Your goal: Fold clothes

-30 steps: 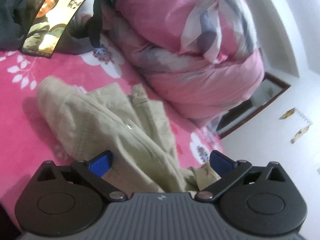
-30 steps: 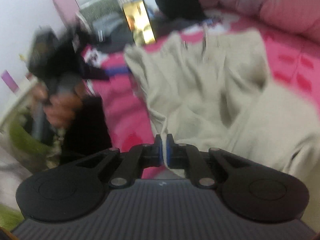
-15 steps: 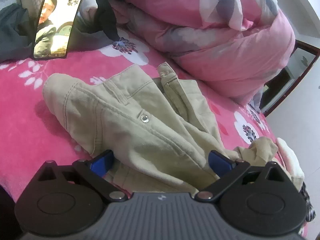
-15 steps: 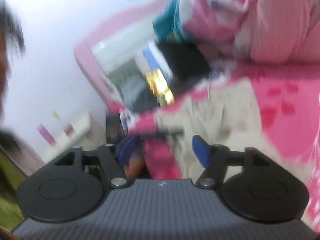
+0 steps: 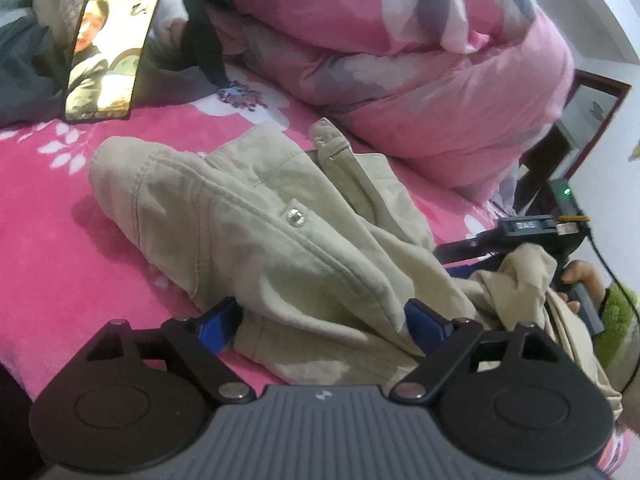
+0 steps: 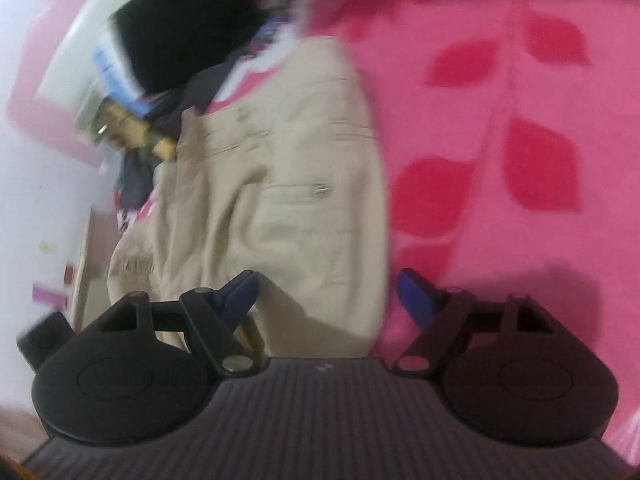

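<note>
1. Low over the bed, left gripper (image 5: 326,320) with jaws spread wide, blue fingertips (image 5: 218,322) set on either side of a bunched fold of beige trousers (image 5: 256,236), fabric lying between them but not clamped.
2. Spread crumpled across the pink floral blanket (image 5: 48,248), those trousers, with a metal button (image 5: 295,216) facing up and the waistband end nearest the quilt.
3. Piled behind the trousers, a pink and grey quilt (image 5: 420,80), touching or nearly touching the far edge of the cloth.
4. Propped at upper left against dark clothing, a phone (image 5: 114,40) with a lit screen, well apart from the trousers.
5. Seen at the right edge of the left wrist view, right gripper (image 5: 520,232) with a hand (image 5: 580,280) on its handle, trouser fabric bunched up against it.
6. From the right wrist view, heavily blurred: right gripper (image 6: 326,292) with jaws wide apart, holding nothing, 1 fingertip over the trousers (image 6: 288,200) and the other over bare pink blanket (image 6: 500,140).
7. Beyond the trousers in that view, a dark garment (image 6: 180,36), details lost to blur.
</note>
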Motion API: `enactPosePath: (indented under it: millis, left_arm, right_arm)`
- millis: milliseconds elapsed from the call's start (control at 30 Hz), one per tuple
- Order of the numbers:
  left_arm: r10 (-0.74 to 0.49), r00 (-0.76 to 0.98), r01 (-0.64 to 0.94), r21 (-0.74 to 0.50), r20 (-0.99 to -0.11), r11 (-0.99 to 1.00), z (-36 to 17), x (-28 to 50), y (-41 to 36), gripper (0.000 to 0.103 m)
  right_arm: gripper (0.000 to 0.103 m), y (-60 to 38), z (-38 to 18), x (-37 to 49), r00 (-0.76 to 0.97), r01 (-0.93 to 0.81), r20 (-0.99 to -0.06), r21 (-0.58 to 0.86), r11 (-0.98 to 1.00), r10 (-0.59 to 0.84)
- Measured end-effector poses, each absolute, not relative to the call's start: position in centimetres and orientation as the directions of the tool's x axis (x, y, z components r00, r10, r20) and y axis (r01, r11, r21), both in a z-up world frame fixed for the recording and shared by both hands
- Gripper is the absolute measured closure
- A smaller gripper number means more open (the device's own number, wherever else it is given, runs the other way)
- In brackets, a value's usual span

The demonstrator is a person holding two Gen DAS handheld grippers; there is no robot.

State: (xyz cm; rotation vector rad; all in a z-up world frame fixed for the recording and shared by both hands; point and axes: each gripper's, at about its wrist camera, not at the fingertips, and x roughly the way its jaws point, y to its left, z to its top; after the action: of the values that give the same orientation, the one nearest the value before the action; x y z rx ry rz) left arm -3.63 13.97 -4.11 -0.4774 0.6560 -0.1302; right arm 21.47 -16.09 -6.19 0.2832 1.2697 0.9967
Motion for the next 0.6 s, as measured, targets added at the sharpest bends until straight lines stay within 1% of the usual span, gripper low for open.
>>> enactPosePath:
  millis: [33, 67, 100, 133, 200, 267, 367, 600]
  left_arm:
    - [-0.263, 0.793, -0.021, -0.457, -0.549, 0.889, -4.1, -3.7, 13.6, 0.015]
    - [-0.262, 0.797, -0.011, -0.448, -0.543, 0.894, -4.2, -3.8, 13.3, 0.015]
    - [-0.271, 0.8, 0.001, -0.449, -0.536, 0.893, -4.2, -3.7, 13.0, 0.016]
    - [-0.284, 0.801, 0.015, -0.456, -0.528, 0.89, -4.2, -3.6, 12.7, 0.02]
    - [-0.314, 0.799, 0.041, -0.475, -0.512, 0.879, -4.1, -3.4, 12.1, 0.025]
    - [-0.348, 0.793, 0.066, -0.498, -0.501, 0.865, -4.0, -2.9, 11.3, 0.031]
    - [-0.405, 0.781, 0.107, -0.536, -0.476, 0.837, -4.0, -1.7, 9.9, 0.037]
    - [-0.593, 0.716, 0.207, -0.699, -0.368, 0.684, -4.7, 2.3, 5.6, 0.039]
  right_arm:
    - [0.051, -15.7, -6.2, 20.6, -0.058, -0.478, -0.657, 0.68, 0.557, 0.752]
    - [0.06, -15.3, -6.3, 19.6, -0.073, -0.488, -0.663, 0.675, 0.553, 0.745]
    - [0.064, -14.8, -6.4, 18.6, -0.087, -0.497, -0.669, 0.671, 0.55, 0.738]
    - [0.078, -14.4, -6.3, 17.7, -0.07, -0.522, -0.692, 0.639, 0.565, 0.718]
    - [0.092, -13.8, -4.8, 16.0, 0.007, -0.586, -0.739, 0.543, 0.602, 0.674]
    - [0.096, -13.5, -2.4, 14.7, 0.082, -0.657, -0.758, 0.447, 0.608, 0.647]
    - [0.096, -14.2, 1.2, 14.6, 0.22, -0.714, -0.789, 0.27, 0.645, 0.573]
    - [0.097, -16.9, 9.2, 17.7, 0.431, -0.724, -0.789, -0.012, 0.689, 0.439]
